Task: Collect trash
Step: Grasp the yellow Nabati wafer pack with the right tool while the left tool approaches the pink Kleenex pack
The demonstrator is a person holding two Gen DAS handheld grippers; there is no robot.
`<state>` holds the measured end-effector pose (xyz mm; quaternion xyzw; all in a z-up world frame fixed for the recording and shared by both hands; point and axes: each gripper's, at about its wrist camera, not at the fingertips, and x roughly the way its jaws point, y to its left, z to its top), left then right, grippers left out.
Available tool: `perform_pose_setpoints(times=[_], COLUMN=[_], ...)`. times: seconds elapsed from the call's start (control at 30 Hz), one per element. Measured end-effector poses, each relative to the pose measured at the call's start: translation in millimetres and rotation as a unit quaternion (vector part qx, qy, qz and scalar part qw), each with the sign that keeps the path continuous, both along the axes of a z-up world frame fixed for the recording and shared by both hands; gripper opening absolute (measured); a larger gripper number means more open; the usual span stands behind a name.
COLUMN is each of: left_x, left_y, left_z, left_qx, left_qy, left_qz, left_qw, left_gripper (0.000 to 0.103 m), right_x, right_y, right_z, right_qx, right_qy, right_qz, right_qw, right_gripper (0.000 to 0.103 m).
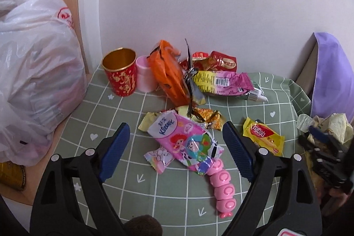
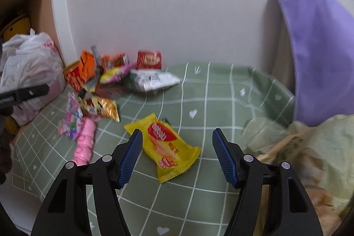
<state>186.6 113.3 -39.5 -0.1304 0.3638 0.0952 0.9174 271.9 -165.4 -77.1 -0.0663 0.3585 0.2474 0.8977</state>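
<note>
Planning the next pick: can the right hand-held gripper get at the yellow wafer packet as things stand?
Probably yes. The right hand-held gripper is open, and the yellow wafer packet lies flat and alone on the green tablecloth, nothing over it.

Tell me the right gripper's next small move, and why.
Probably lower the right gripper straight onto the yellow wrapper and close. The gripper is open and empty, and the wrapper lies flat on the green cloth between its fingers, apart from the other trash.
</note>
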Motion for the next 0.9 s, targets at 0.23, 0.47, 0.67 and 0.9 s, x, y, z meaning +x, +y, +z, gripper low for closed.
perform_pose_setpoints(times=[0.23, 0.47, 0.67, 0.9], left_x=[5, 18, 9, -1], left_y=[6, 22, 38, 60], left_z=[-4, -17, -32, -44], left_qx=[0.032, 0.035, 0.009, -0.037], left_qy=[0.009, 0.009, 0.013, 0.018], left_qz=[-0.035, -0.086, -0.097, -0.078], left_qw=[0.9988, 0.9957, 0.9952, 0.9961], left_gripper=[0.081, 0.079, 0.078, 0.075], right_x=[7, -6, 41, 41], right_y=[16, 24, 33, 34], right_z=[-45, -12, -38, -45], right_qx=[-0.006, 0.010, -0.050, -0.031], right_qy=[0.080, 0.048, 0.061, 0.104], right_qz=[0.004, 0.021, 0.051, 0.074], right_qw=[0.997, 0.999, 0.996, 0.991], right_gripper=[0.062, 0.060, 0.060, 0.058])
